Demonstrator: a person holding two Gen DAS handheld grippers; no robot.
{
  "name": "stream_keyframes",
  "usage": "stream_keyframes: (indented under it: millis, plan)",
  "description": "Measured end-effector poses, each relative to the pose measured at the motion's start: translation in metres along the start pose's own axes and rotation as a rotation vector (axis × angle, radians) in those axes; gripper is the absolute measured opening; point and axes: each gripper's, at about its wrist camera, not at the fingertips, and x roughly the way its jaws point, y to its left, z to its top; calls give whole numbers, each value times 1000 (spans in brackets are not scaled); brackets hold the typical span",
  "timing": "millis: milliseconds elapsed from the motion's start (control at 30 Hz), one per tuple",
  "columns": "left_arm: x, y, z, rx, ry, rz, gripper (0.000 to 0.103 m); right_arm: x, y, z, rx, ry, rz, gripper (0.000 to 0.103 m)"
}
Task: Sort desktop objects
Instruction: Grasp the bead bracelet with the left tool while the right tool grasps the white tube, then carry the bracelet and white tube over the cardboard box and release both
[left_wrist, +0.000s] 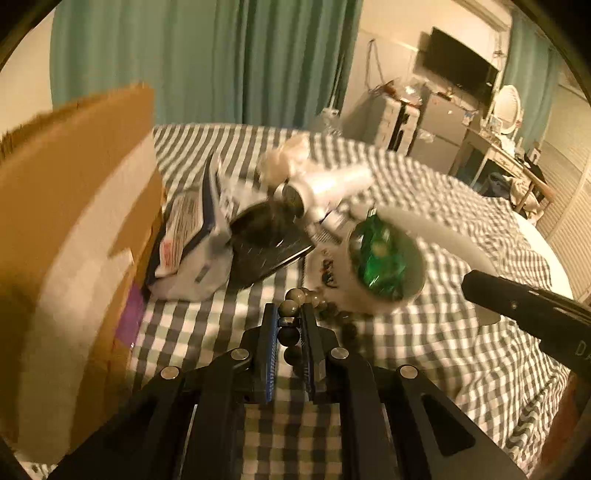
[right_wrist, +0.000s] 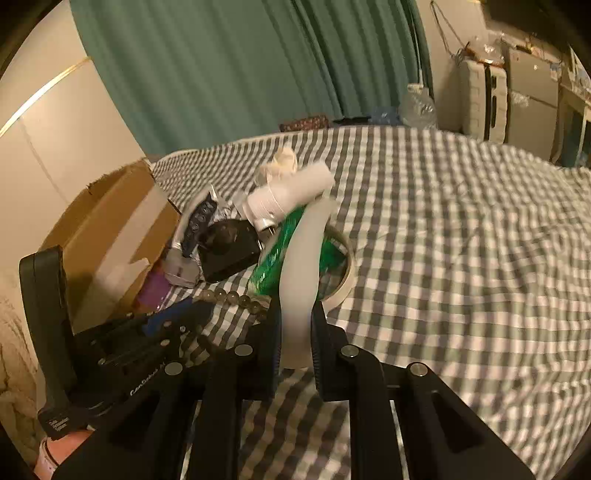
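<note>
My left gripper (left_wrist: 287, 325) is shut on a string of grey-green beads (left_wrist: 291, 308) low over the checked cloth; the beads also show in the right wrist view (right_wrist: 229, 297). My right gripper (right_wrist: 295, 325) is shut on the rim of a white tape roll (right_wrist: 301, 266), which is tilted with a green packet (right_wrist: 273, 254) inside it. The roll (left_wrist: 406, 258) and green packet (left_wrist: 380, 254) lie just right of the left gripper. A white bottle (left_wrist: 332, 184), a black wallet-like case (left_wrist: 266, 247) and a printed pouch (left_wrist: 188, 225) are piled behind.
An open cardboard box (left_wrist: 74, 221) stands at the left, close to the pile; it also shows in the right wrist view (right_wrist: 110, 236). A crumpled tissue (left_wrist: 284, 162) lies behind the bottle. The checked cloth (right_wrist: 461, 240) spreads wide to the right. Furniture stands far back right.
</note>
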Motion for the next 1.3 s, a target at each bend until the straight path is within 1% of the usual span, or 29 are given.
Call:
stream_keyframes:
  millis: [67, 133, 300, 400, 467, 633, 733, 800, 867, 933, 1000, 1167, 1200, 1300]
  plan:
    - [-15, 2, -1, 1, -35, -1, 12, -17, 2, -1, -11, -23, -21, 14]
    - [-21, 0, 6, -8, -54, -3, 12, -35, -1, -2, -18, -46, -31, 14]
    - [-41, -2, 16, -21, -86, -38, 12, -63, 0, -2, -23, -81, -71, 14]
    - [-55, -12, 22, -19, -108, -67, 12, -85, -1, -3, -26, -92, -90, 14]
    - [-61, -24, 27, -5, -122, -76, 12, -99, 1, -3, -33, -108, -104, 14]
    - [-86, -36, 34, 25, -152, -117, 12, -131, 10, -5, -51, -144, -130, 14]
    - [-104, -46, 38, 57, -171, -120, 12, -151, 16, -4, -58, -170, -134, 14]
    - [-116, -51, 42, 52, -179, -145, 12, -167, 22, -4, -70, -191, -141, 14]
    - [-134, -52, 46, 43, -199, -192, 12, -180, 27, -4, -79, -208, -149, 14]
    - [-151, -56, 51, 55, -224, -204, 12, -191, 33, -5, -87, -218, -153, 14]
    - [-164, -60, 57, 76, -237, -196, 12, -205, 41, -3, -100, -235, -163, 14]
    - [-193, -61, 72, 99, -246, -215, 12, -225, 62, 3, -134, -264, -165, 14]
    - [-196, -61, 74, 104, -245, -208, 12, -228, 66, 4, -137, -269, -163, 14]
    - [-207, -59, 80, 134, -237, -142, 12, -234, 83, 8, -160, -281, -159, 15]
